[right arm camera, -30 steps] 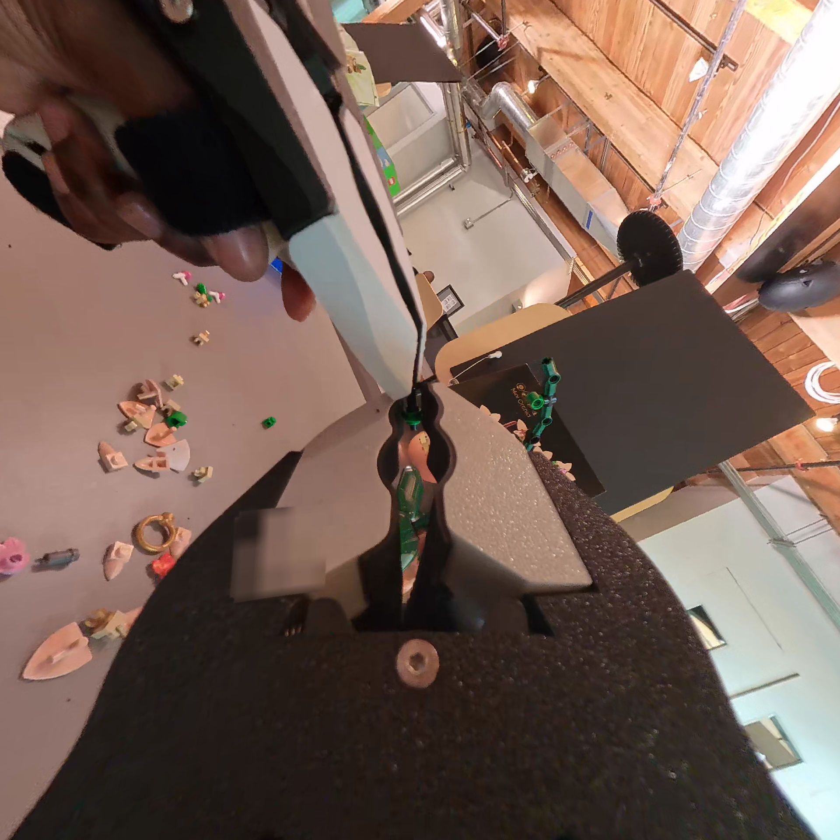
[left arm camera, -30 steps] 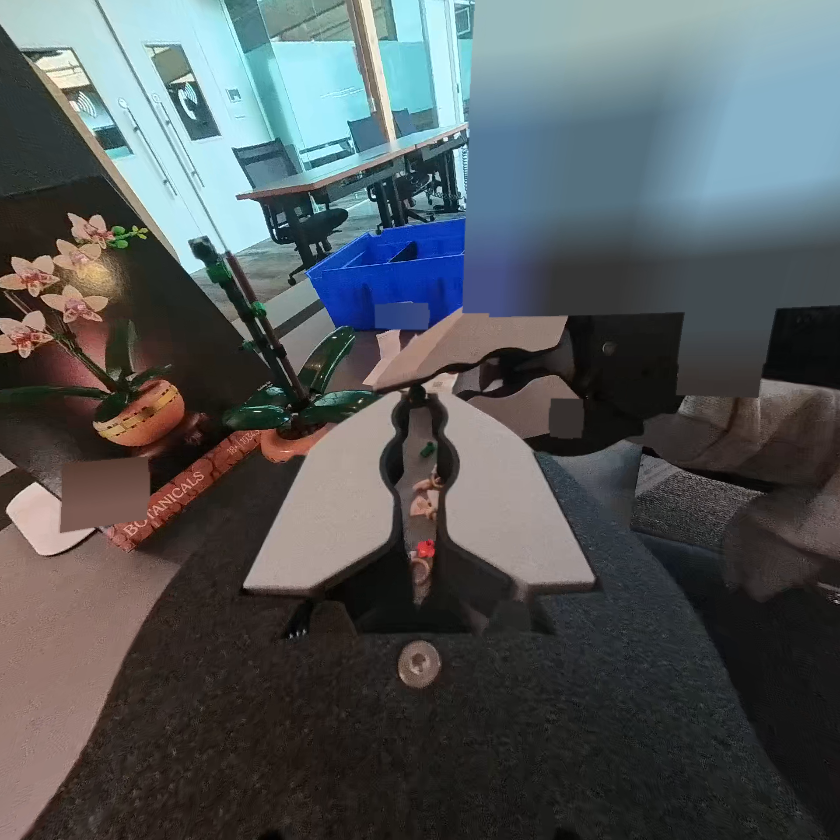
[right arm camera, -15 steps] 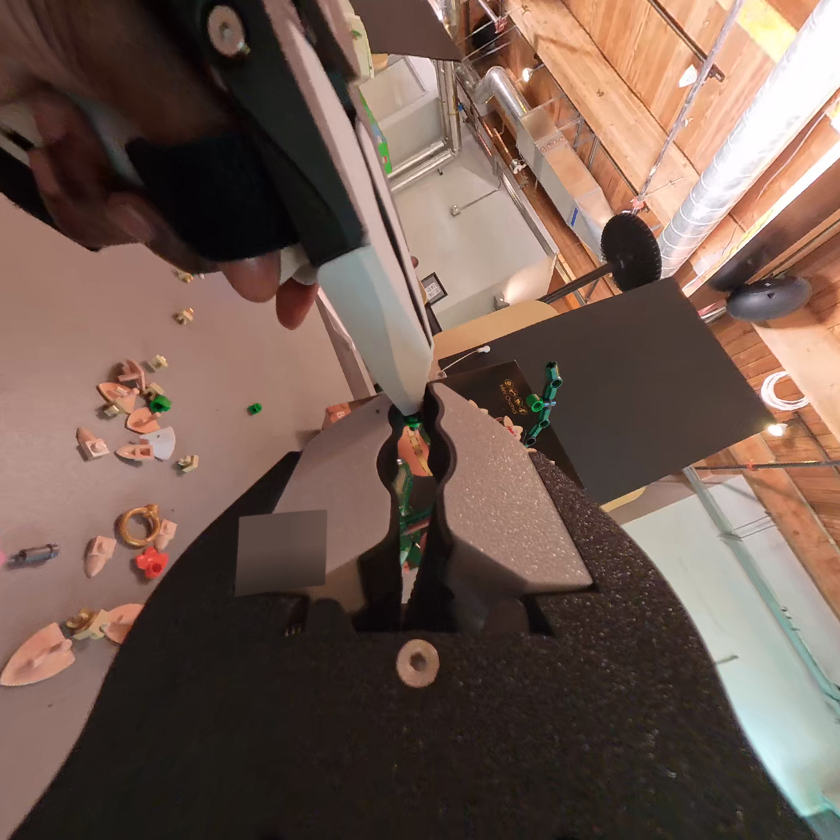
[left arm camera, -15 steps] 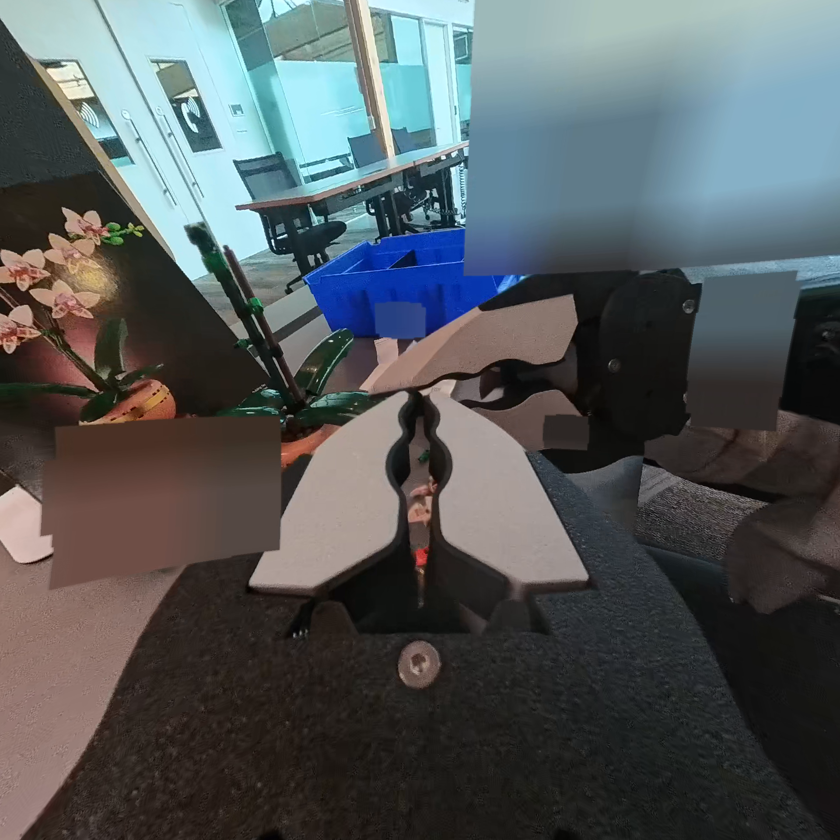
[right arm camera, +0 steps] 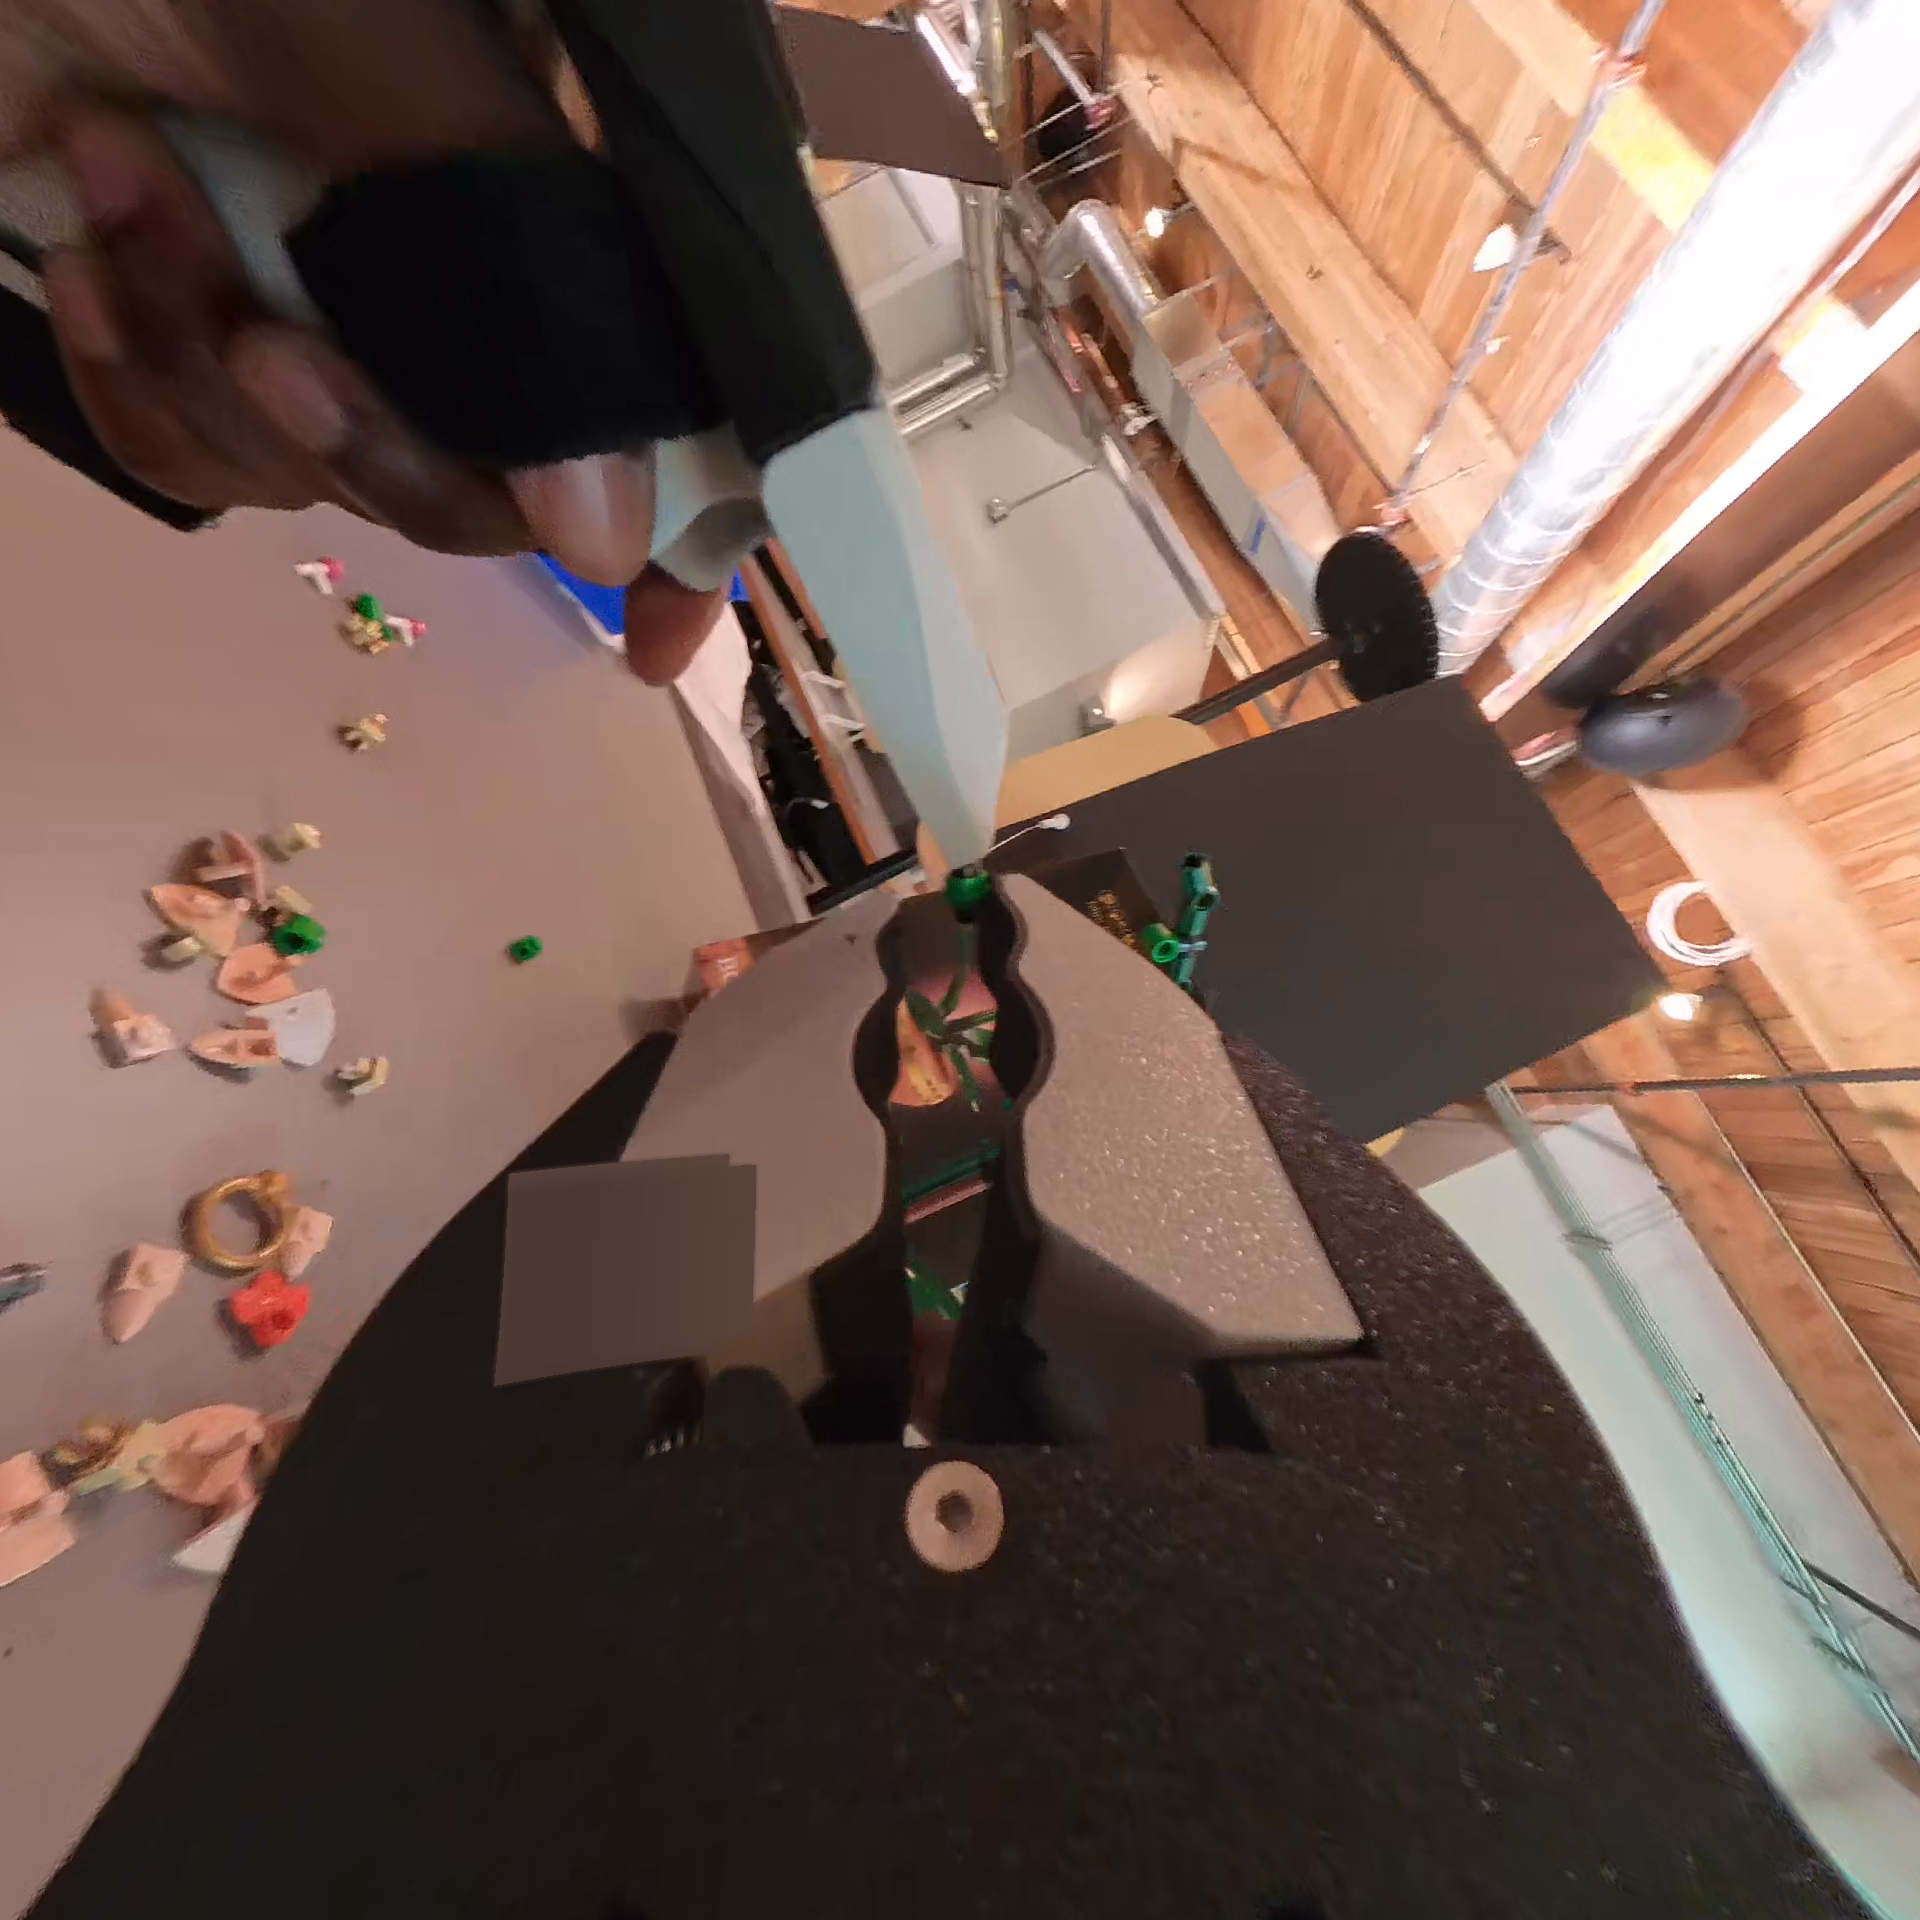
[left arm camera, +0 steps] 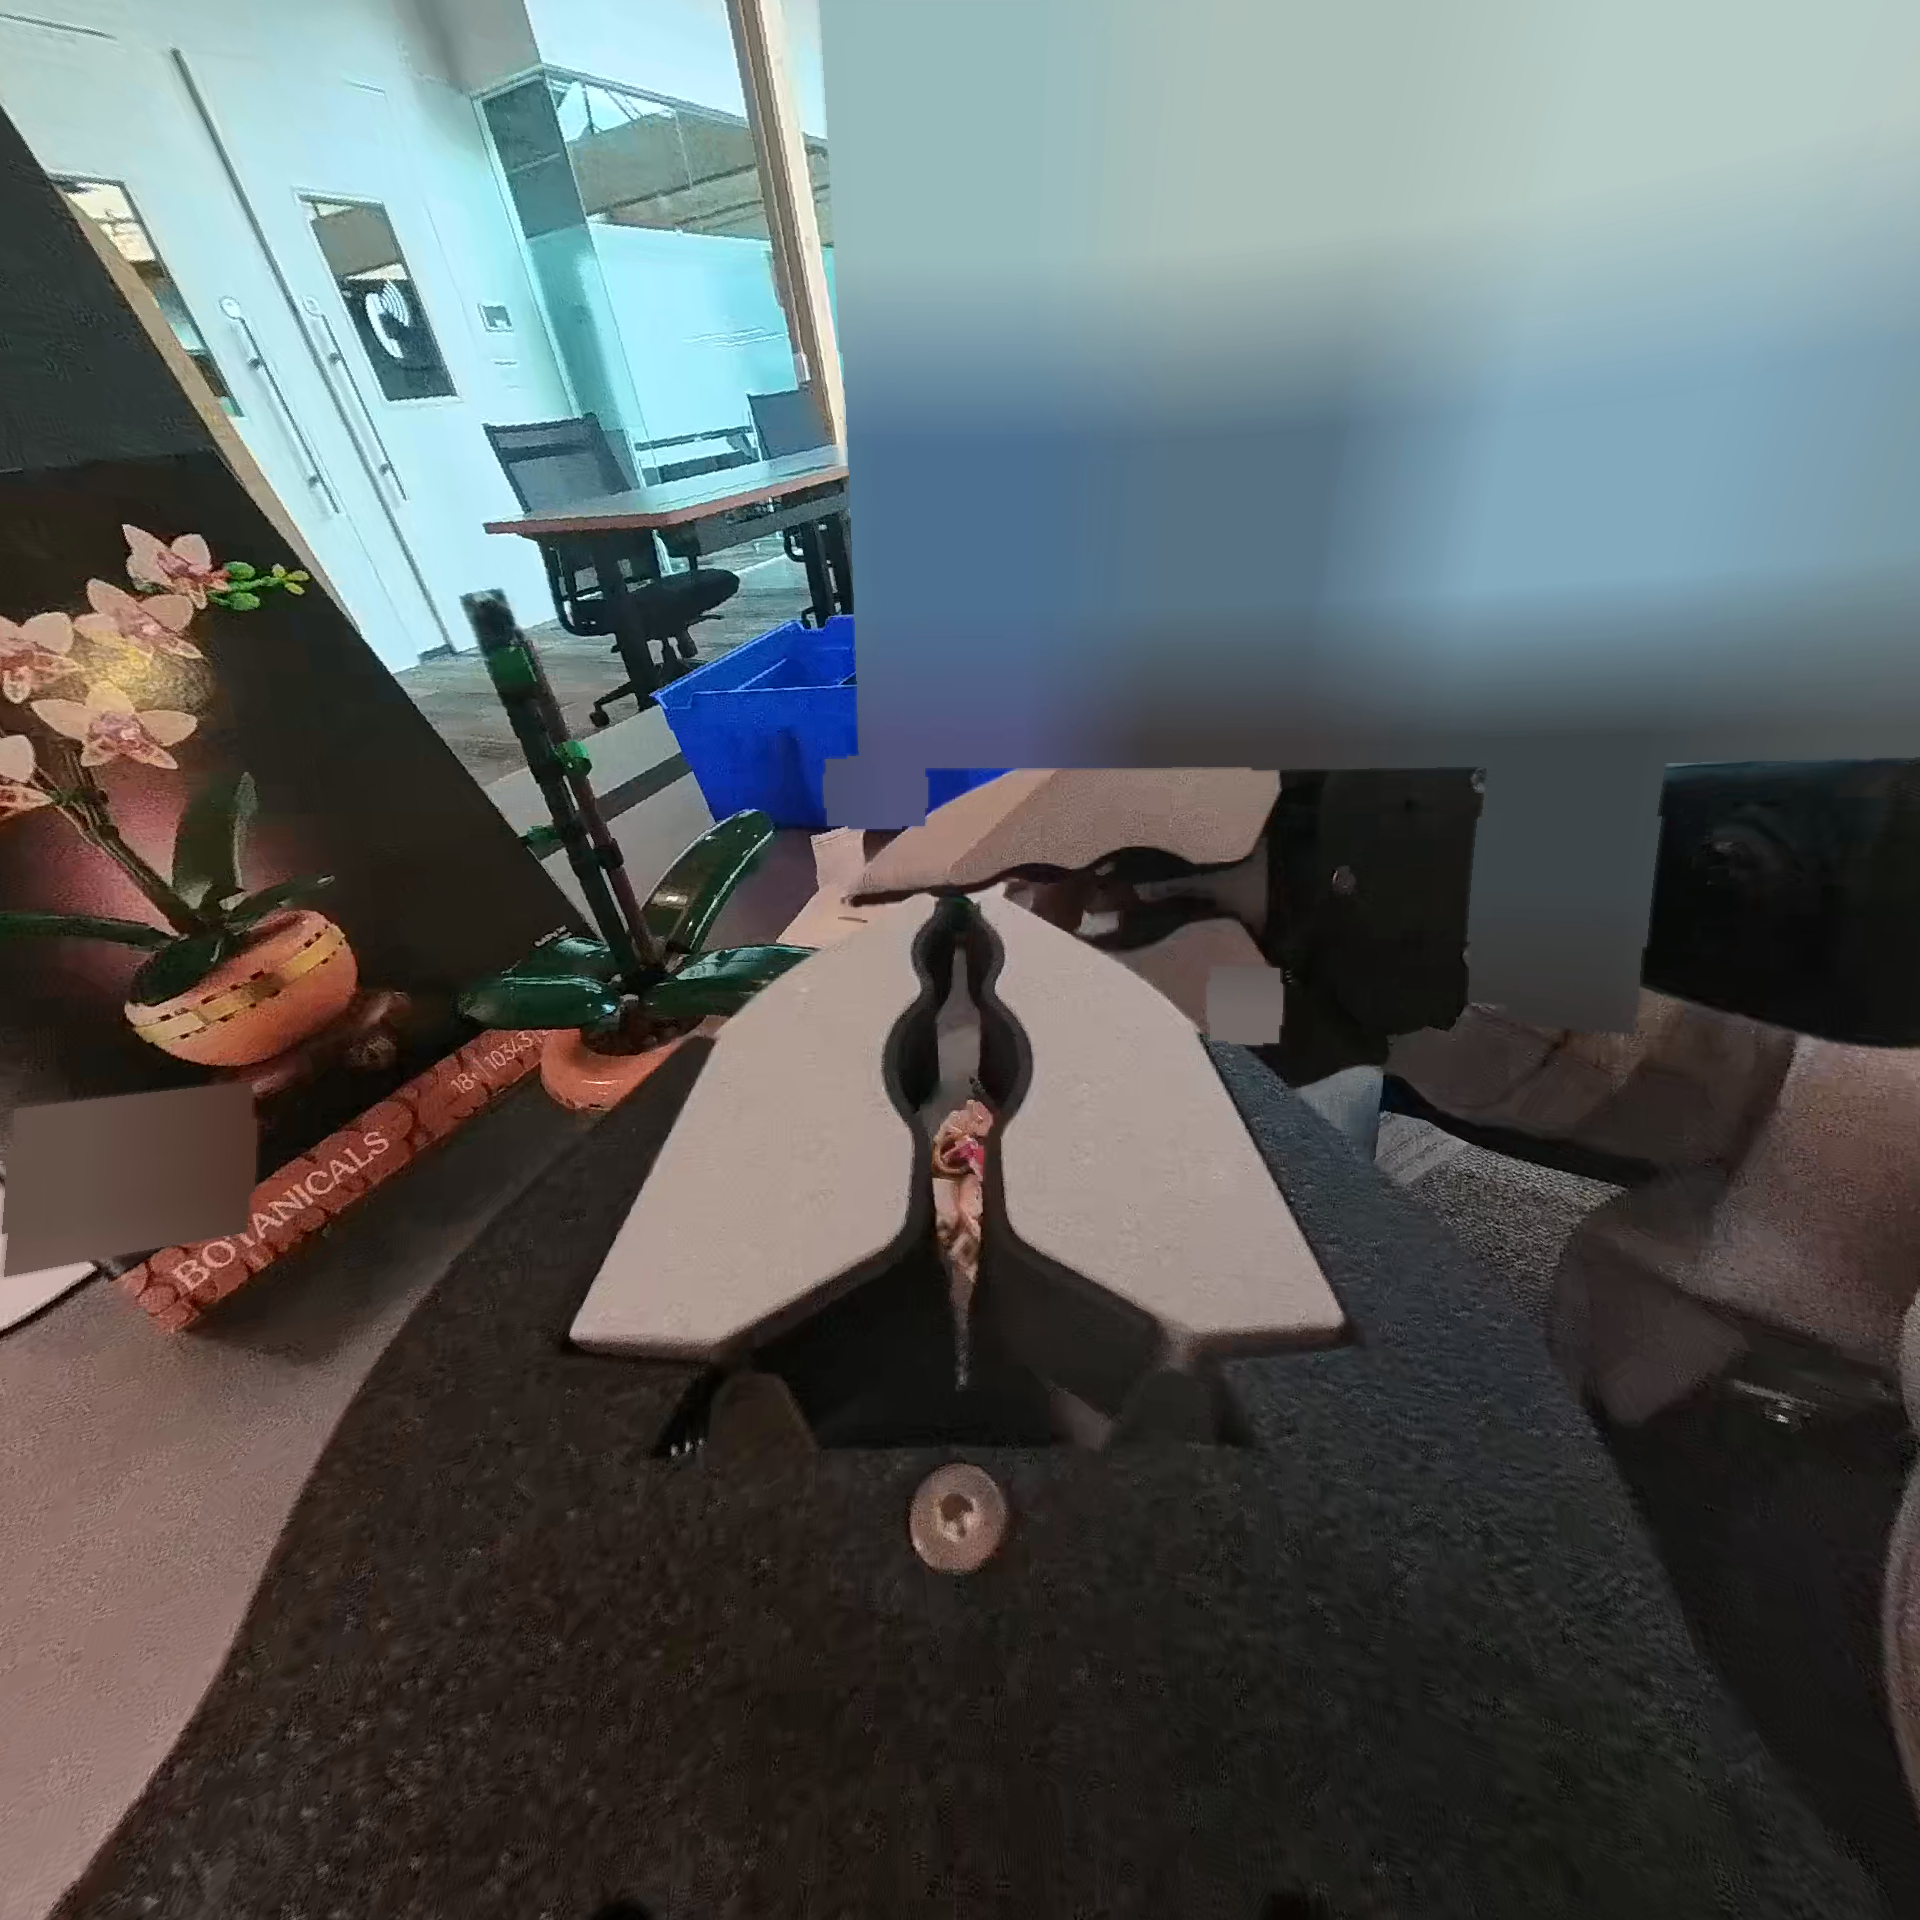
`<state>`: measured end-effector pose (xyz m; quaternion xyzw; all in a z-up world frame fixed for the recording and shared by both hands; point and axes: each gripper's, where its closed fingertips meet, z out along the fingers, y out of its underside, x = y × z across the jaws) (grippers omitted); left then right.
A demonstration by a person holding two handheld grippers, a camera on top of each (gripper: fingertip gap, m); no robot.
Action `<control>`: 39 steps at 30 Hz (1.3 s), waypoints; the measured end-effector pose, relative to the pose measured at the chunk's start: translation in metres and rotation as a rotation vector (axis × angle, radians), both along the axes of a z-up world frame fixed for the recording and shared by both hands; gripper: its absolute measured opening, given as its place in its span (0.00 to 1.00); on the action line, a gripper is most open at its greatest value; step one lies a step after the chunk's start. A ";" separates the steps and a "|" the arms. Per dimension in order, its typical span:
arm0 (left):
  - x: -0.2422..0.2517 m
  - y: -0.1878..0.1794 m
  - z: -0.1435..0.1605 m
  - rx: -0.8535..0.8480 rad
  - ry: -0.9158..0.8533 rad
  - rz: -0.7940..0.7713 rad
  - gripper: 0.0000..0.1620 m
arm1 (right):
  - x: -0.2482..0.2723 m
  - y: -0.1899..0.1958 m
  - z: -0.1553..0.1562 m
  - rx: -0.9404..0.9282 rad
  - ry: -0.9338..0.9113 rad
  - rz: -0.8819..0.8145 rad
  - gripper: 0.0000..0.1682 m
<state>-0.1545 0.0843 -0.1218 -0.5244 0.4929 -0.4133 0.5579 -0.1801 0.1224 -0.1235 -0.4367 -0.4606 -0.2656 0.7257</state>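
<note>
My left gripper [left arm camera: 956,909] is shut, with a small green piece [left arm camera: 954,916] at its tips. My right gripper [right arm camera: 966,906] is shut on the same small green piece [right arm camera: 968,891] at its tips. The two grippers meet tip to tip. The right gripper [left arm camera: 914,883] comes in from the right in the left wrist view. The left gripper [right arm camera: 961,847] comes down from the upper left in the right wrist view, held by a hand [right arm camera: 312,395]. A brick orchid model [left arm camera: 613,997] with dark leaves, a bare stem [right arm camera: 1184,925] and an orange pot stands just left of the tips.
A black box [left arm camera: 260,831] with an orchid picture stands behind the model. A blue bin [left arm camera: 758,727] sits at the far edge of the grey table [left arm camera: 156,1455]. Several loose petals [right arm camera: 239,956], a gold ring [right arm camera: 244,1221] and a red piece [right arm camera: 270,1309] lie on the table. My left and right fingertips are right by each other.
The left gripper's tip has drawn back out of the right gripper's gap to its tips, where the green piece now shows. Both views have tilted a little.
</note>
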 end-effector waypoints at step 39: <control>0.002 -0.017 0.015 0.202 0.006 0.067 0.01 | -0.004 -0.023 0.020 0.066 0.076 0.121 0.03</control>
